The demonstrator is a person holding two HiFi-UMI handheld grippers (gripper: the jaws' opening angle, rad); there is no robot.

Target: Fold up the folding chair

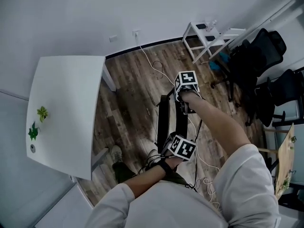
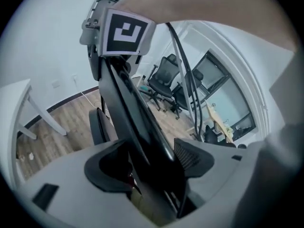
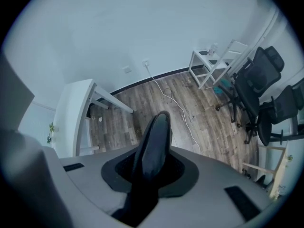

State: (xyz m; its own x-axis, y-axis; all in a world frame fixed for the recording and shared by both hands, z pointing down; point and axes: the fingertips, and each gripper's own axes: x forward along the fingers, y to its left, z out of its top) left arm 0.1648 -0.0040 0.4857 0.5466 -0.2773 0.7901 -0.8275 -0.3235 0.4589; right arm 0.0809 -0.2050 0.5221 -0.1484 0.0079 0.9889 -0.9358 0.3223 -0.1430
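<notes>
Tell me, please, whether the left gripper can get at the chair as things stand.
Probably yes: the chair runs edge-on between the open jaws of the left gripper, with nothing else in the way; the right gripper grips it farther along.

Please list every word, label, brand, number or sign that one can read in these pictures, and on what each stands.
None: no word, number or brand can be read in any view.
Far marker cube and near marker cube: black-and-white square patterns only, no letters.
Folding chair: no label visible.
Wall socket: too small to read.
</notes>
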